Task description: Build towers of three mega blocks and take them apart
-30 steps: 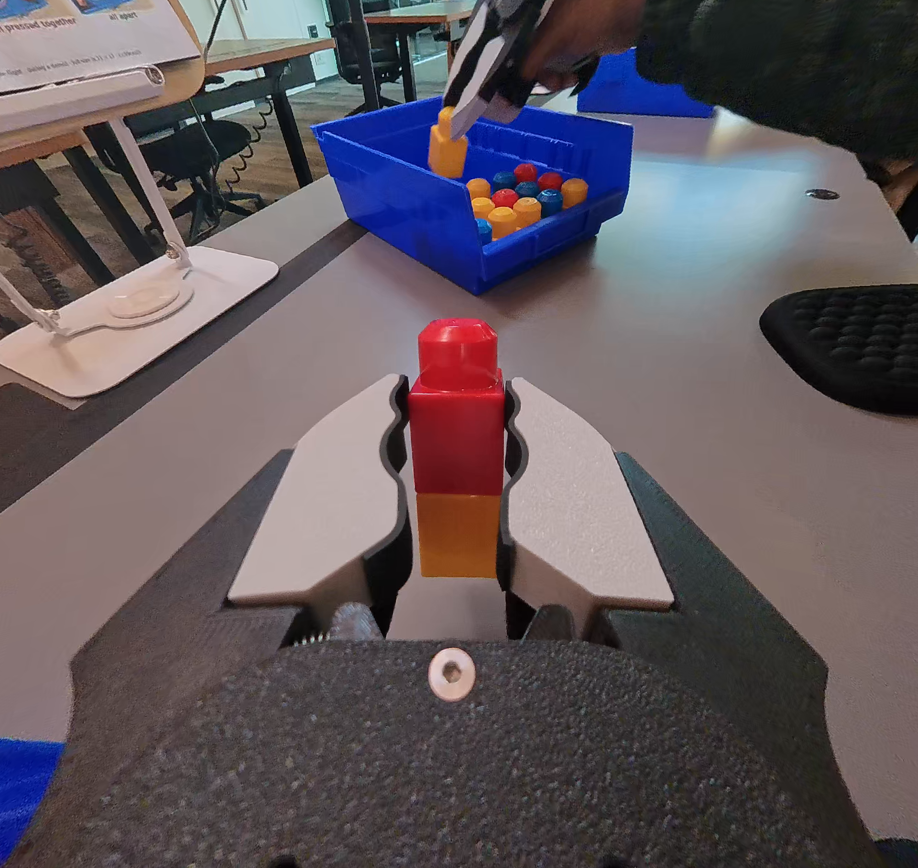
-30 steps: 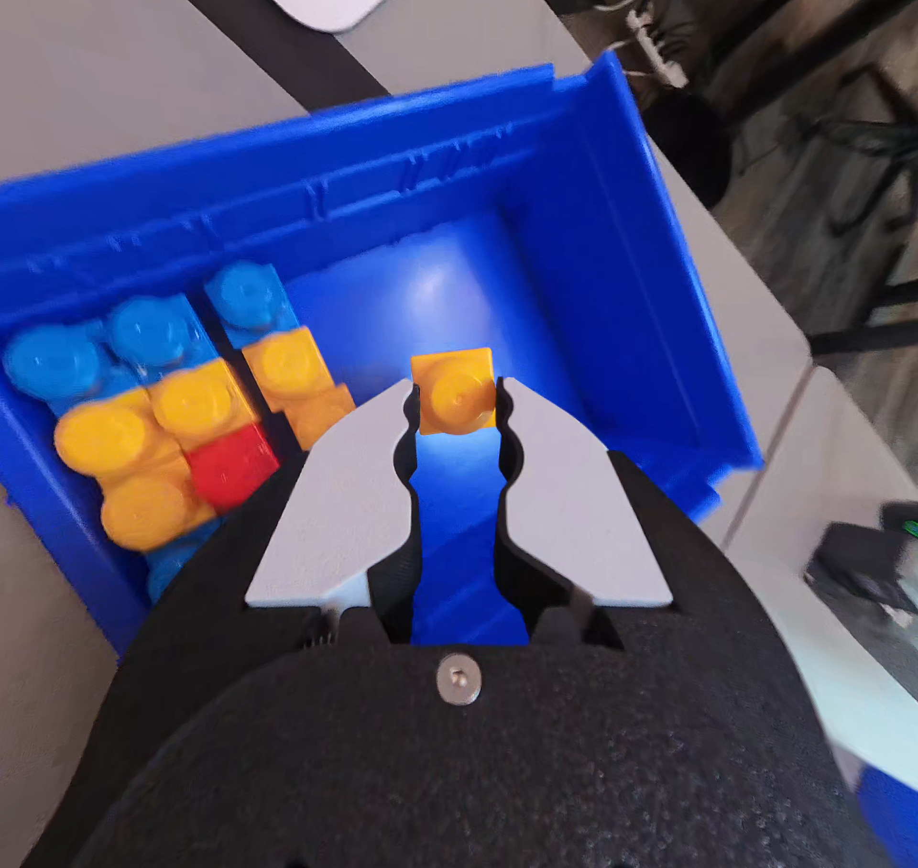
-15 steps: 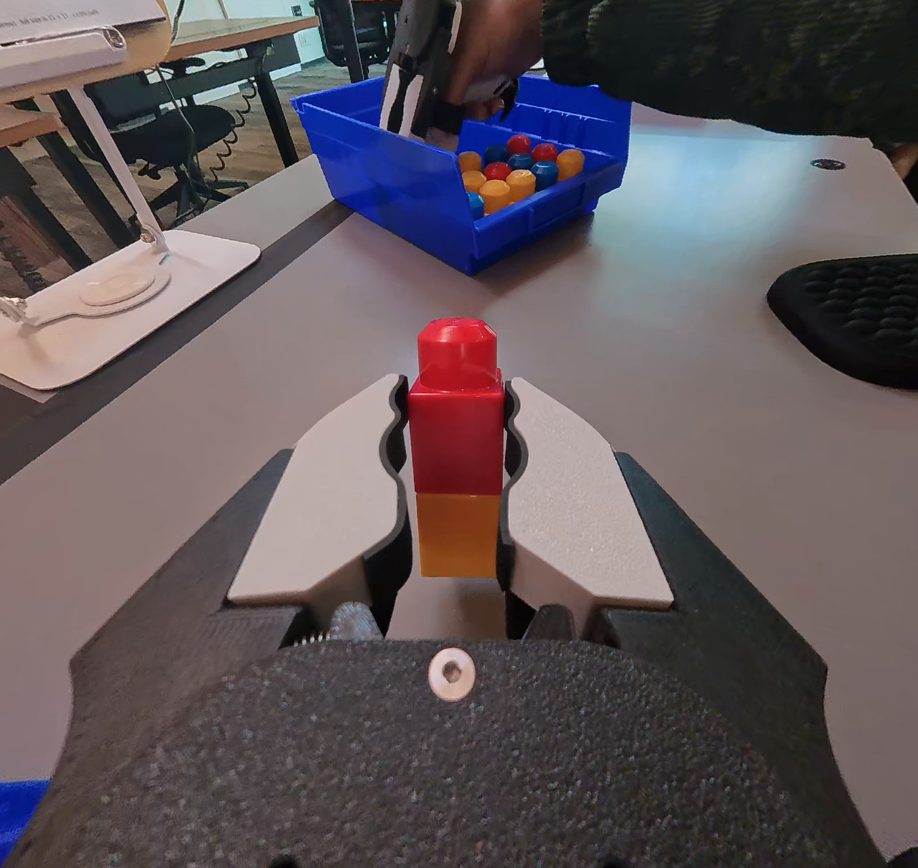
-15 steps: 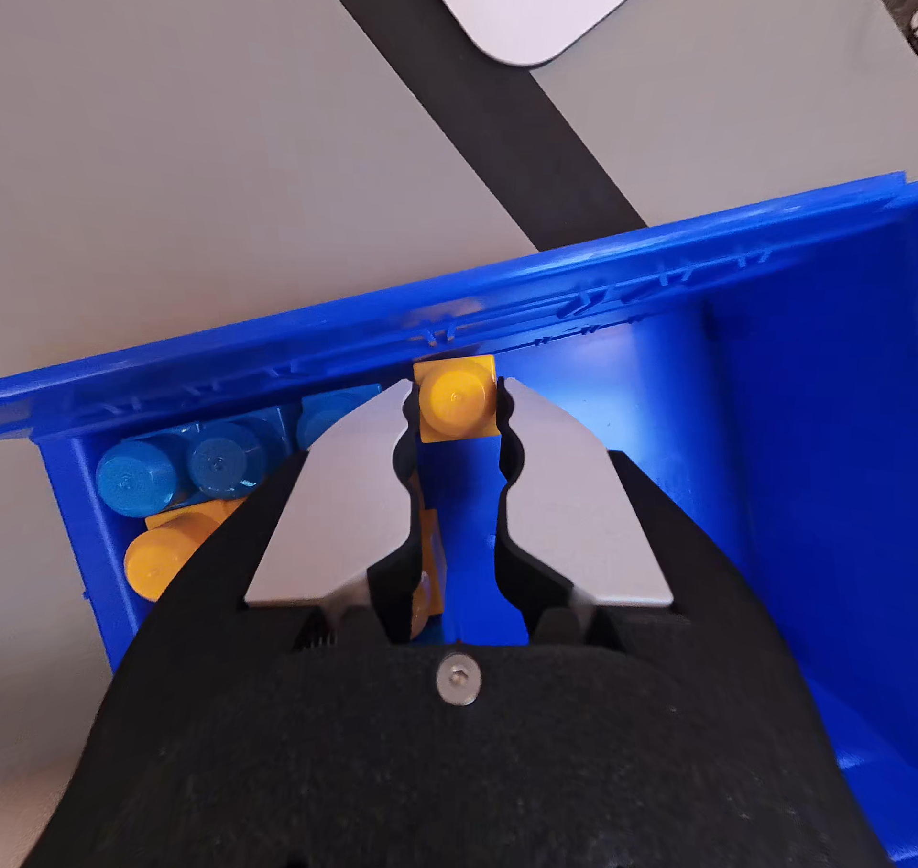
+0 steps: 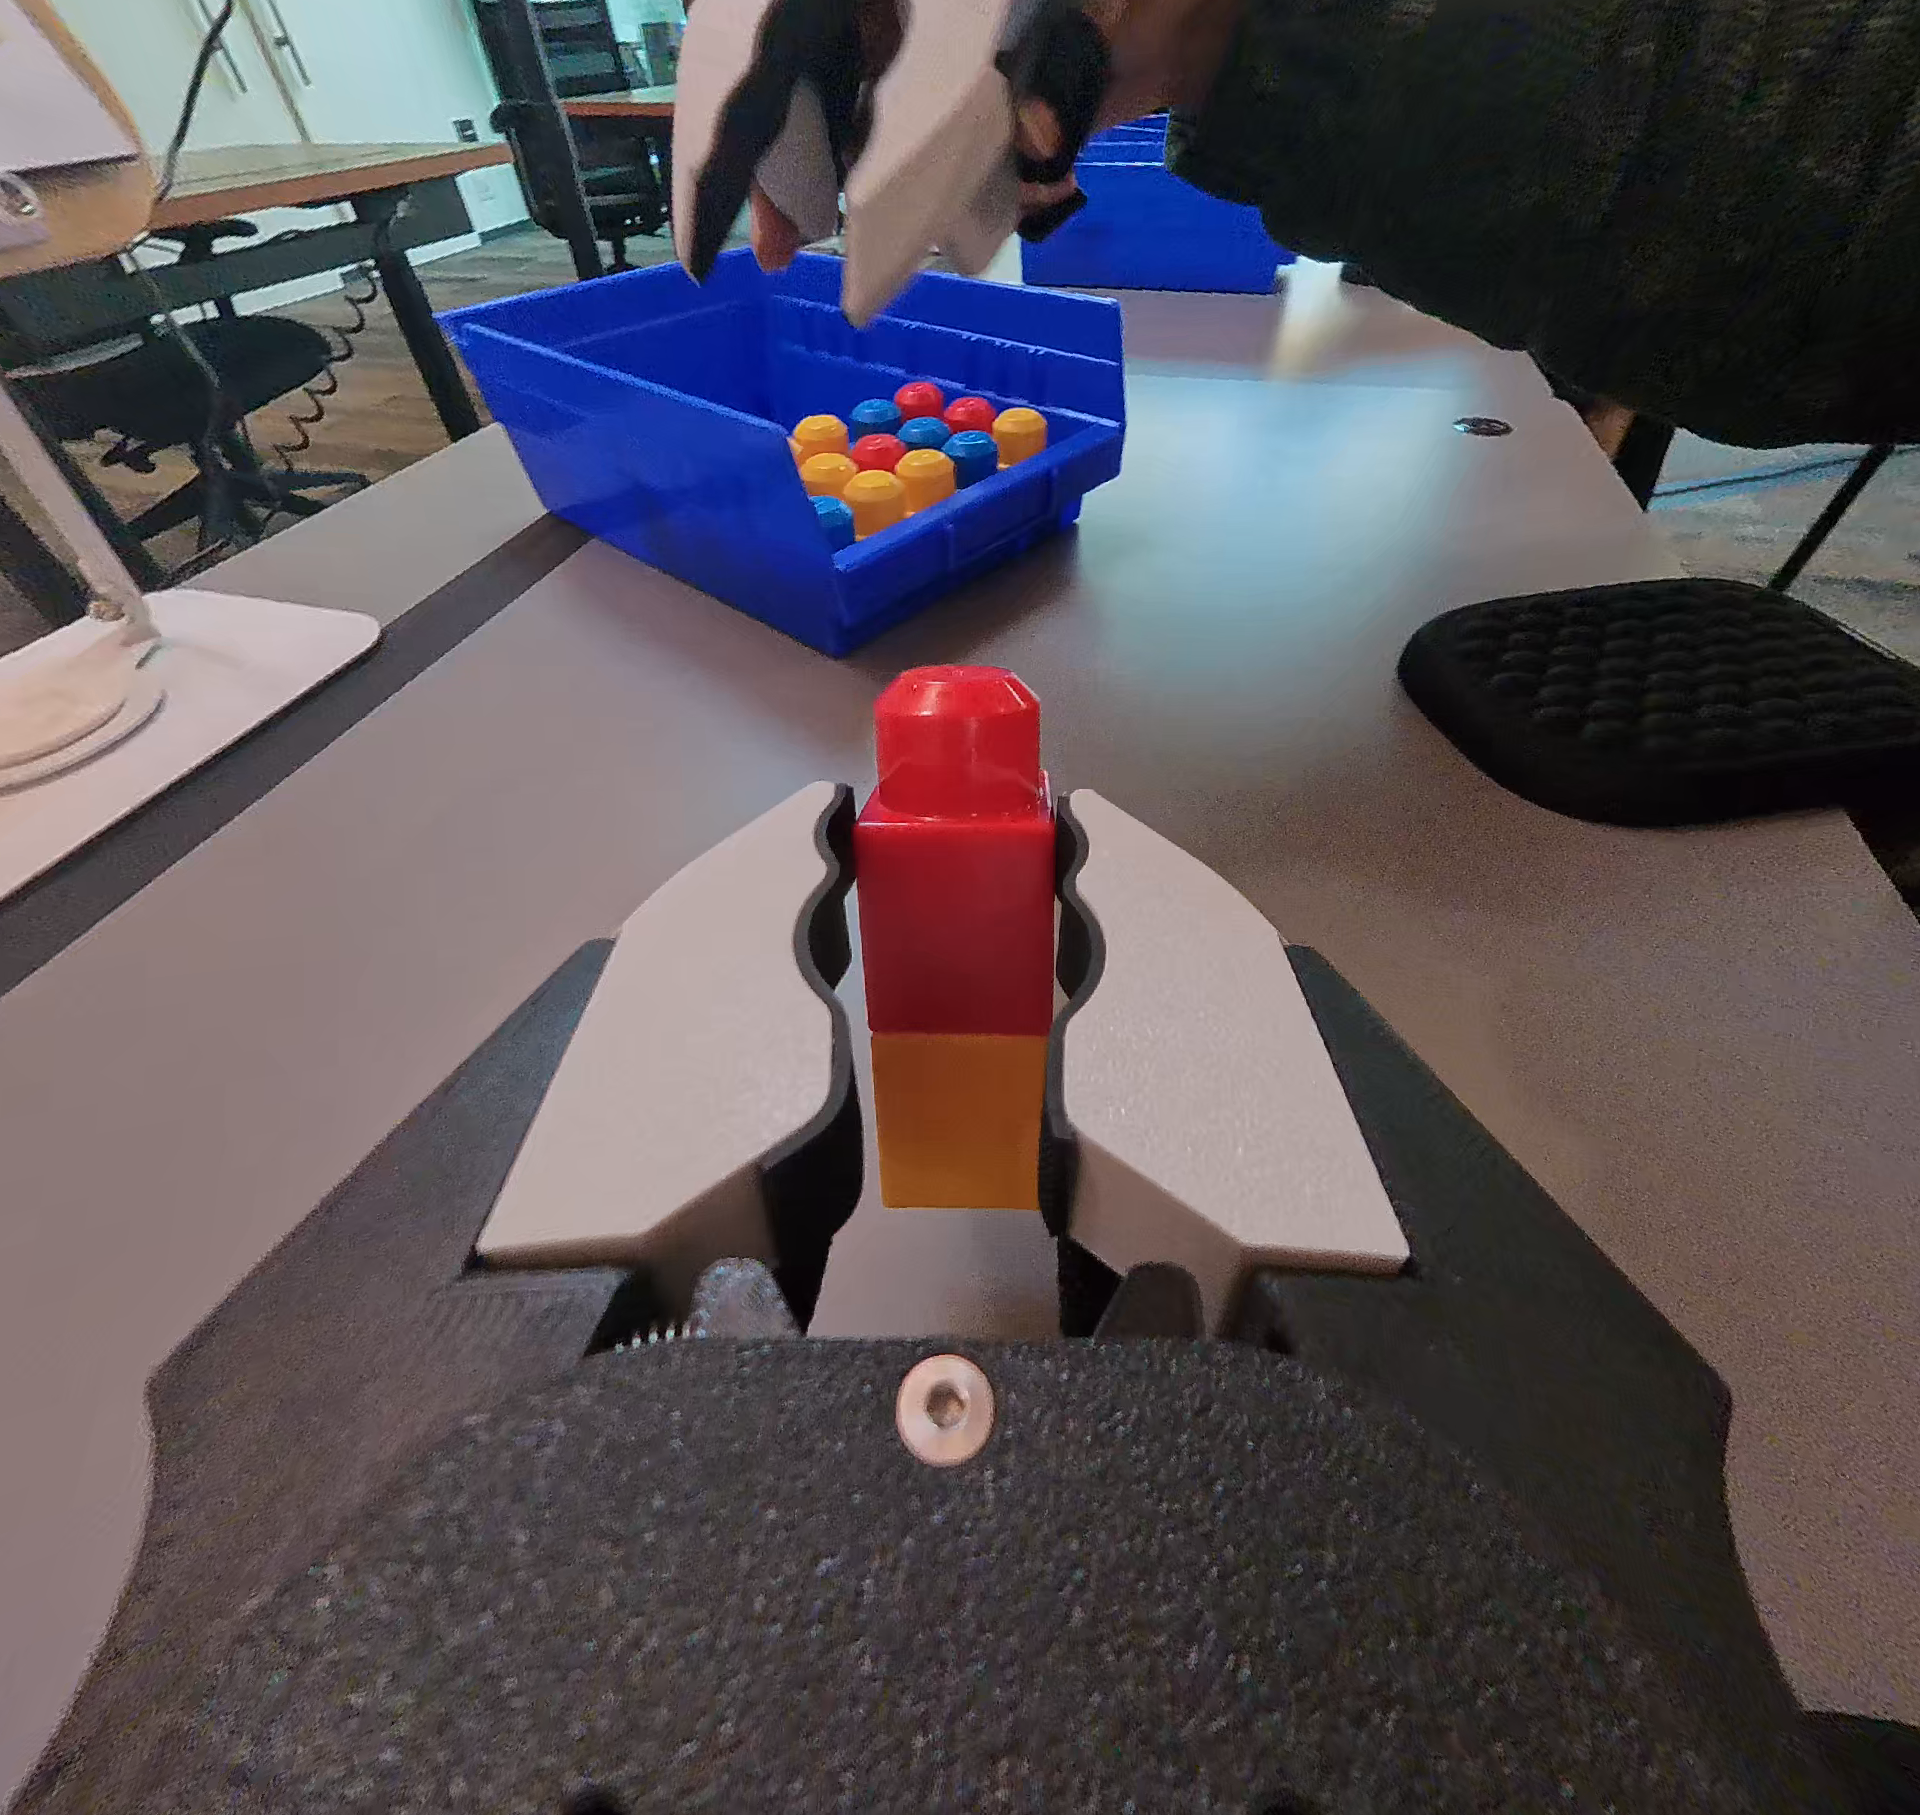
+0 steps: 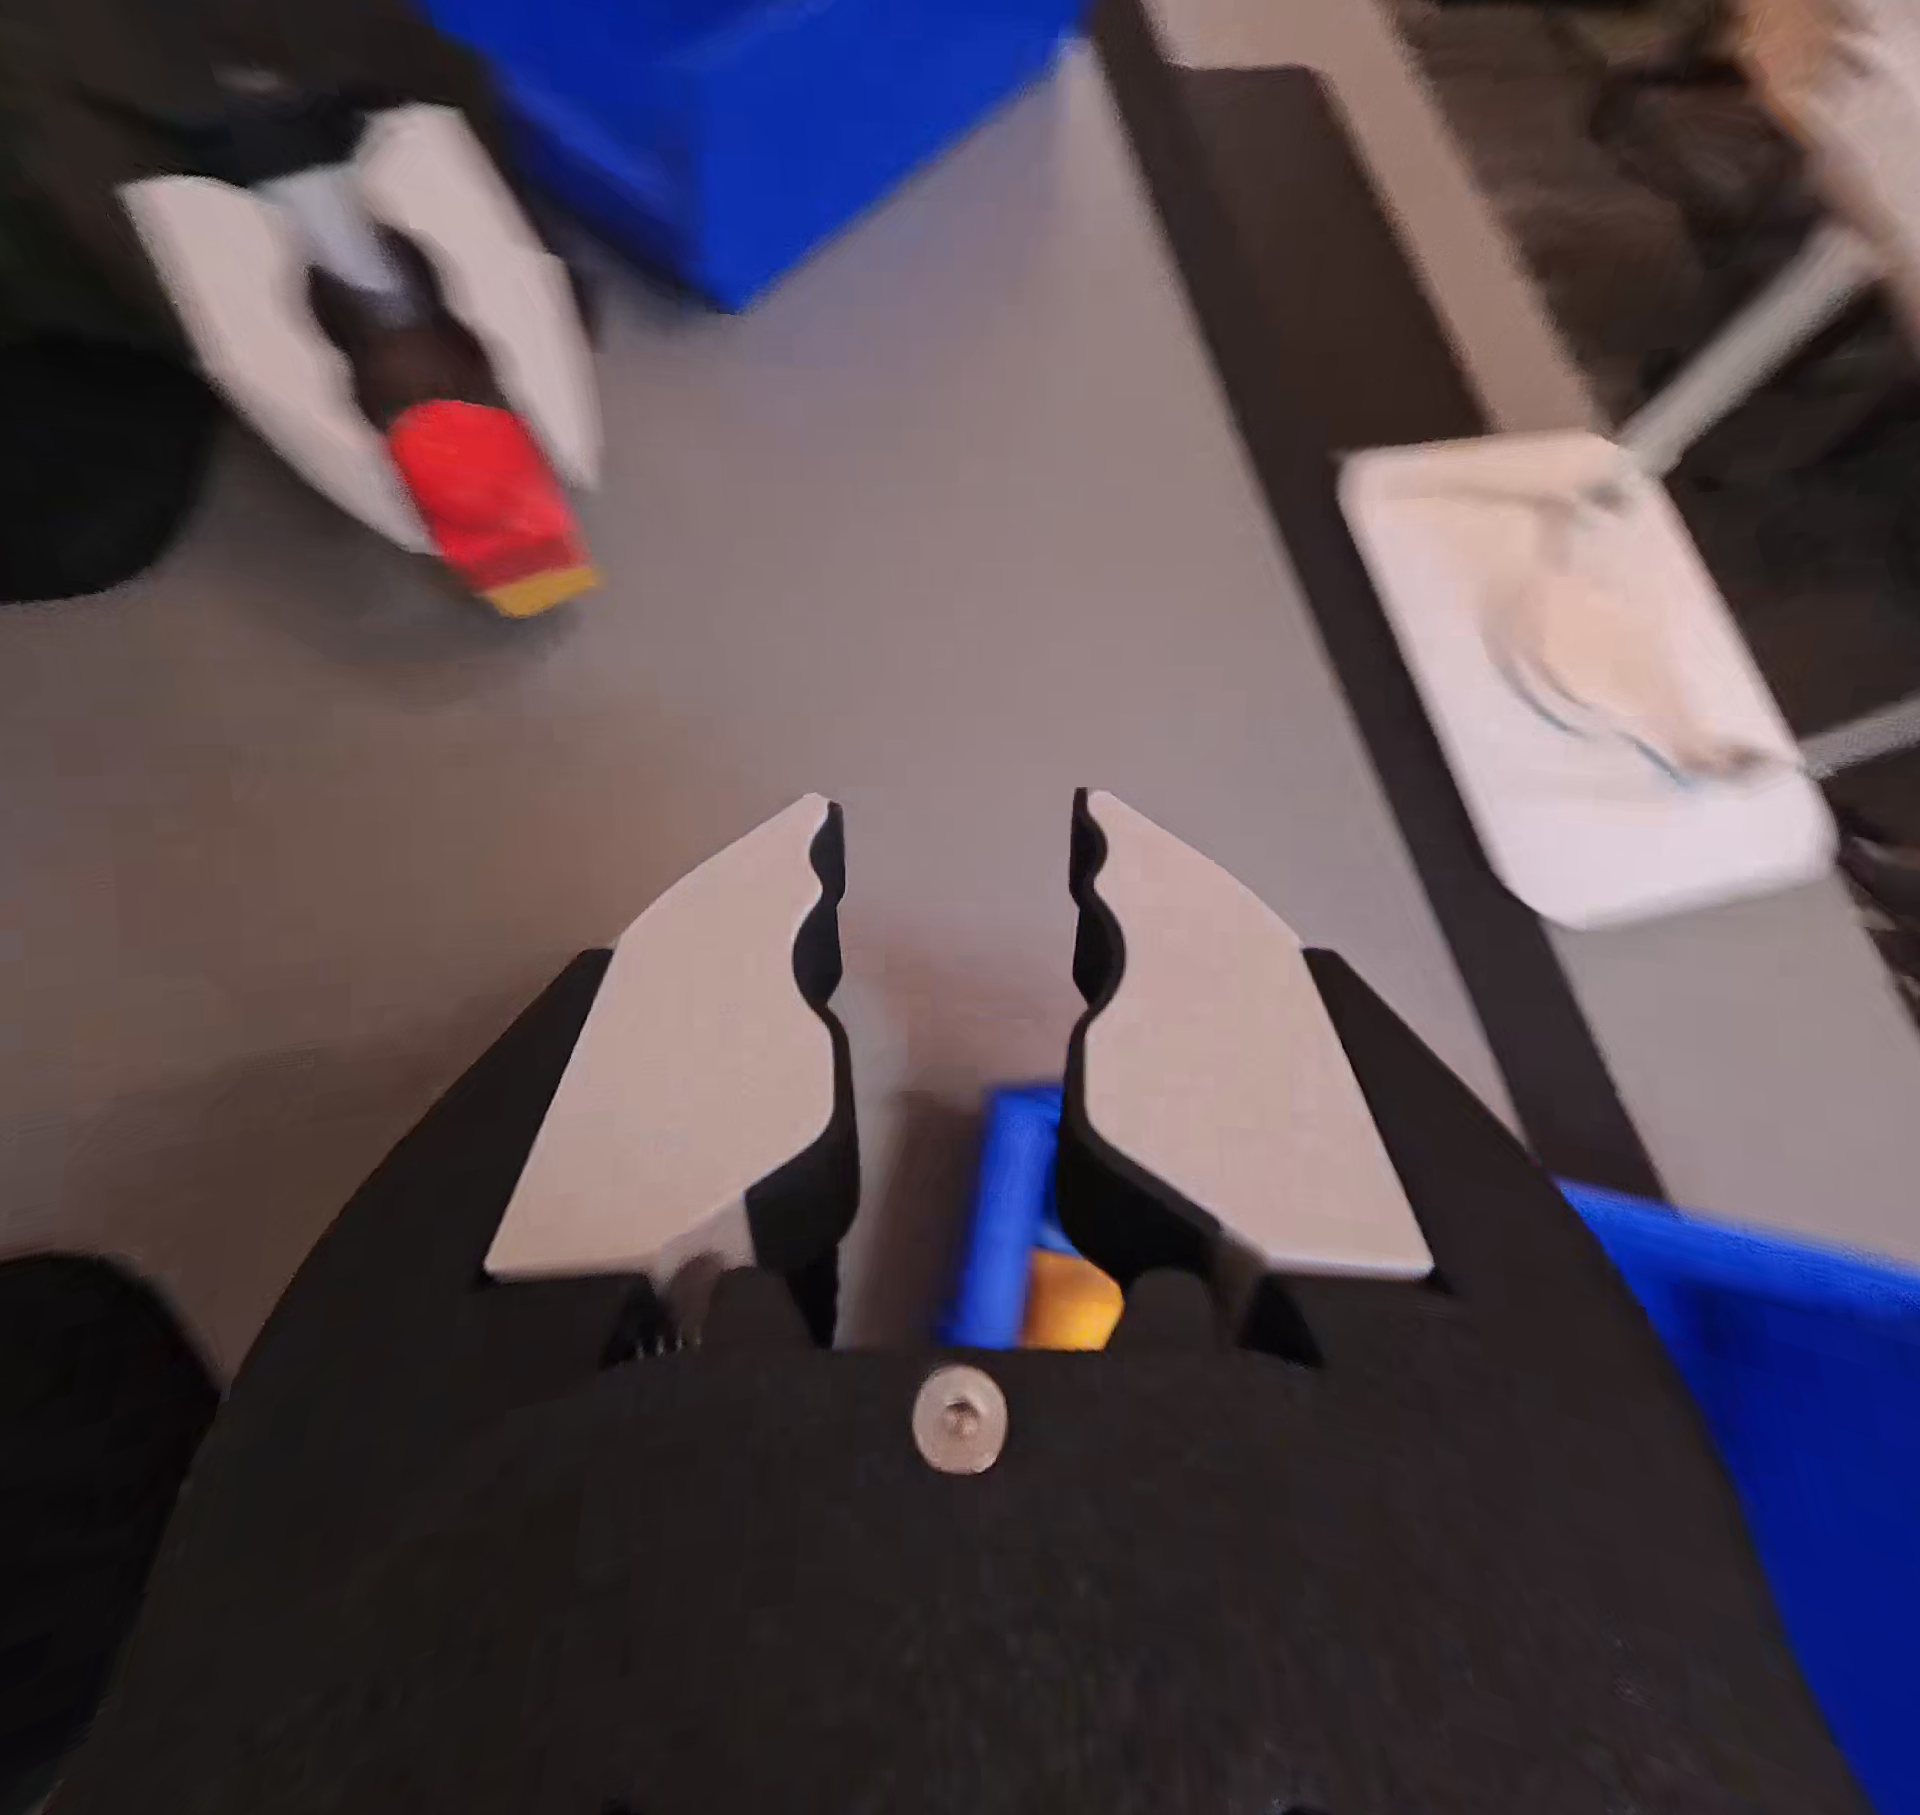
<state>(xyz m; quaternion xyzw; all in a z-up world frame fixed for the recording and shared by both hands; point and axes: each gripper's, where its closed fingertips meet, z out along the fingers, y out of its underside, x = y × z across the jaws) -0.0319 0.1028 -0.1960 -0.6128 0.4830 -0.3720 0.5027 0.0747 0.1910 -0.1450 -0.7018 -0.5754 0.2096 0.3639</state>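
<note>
My left gripper (image 5: pixel 954 809) is clamped on a two-block stack, its red block (image 5: pixel 956 918) above an orange block (image 5: pixel 958 1121), held upright over the grey desk (image 5: pixel 1351 986) near its front edge. My right gripper (image 6: pixel 954 809) hangs empty above the blue bin (image 5: pixel 665 456), jaws parted. Inside the bin, red, orange and blue blocks (image 5: pixel 914 461) cluster at its near end. A white stand base (image 6: pixel 1558 685) sits by the desk's left edge.

L gripper (image 5: pixel 956 820): blk body, gray fingers, 1 screw | sleeve (image 5: pixel 1558 134): dk knit
</note>
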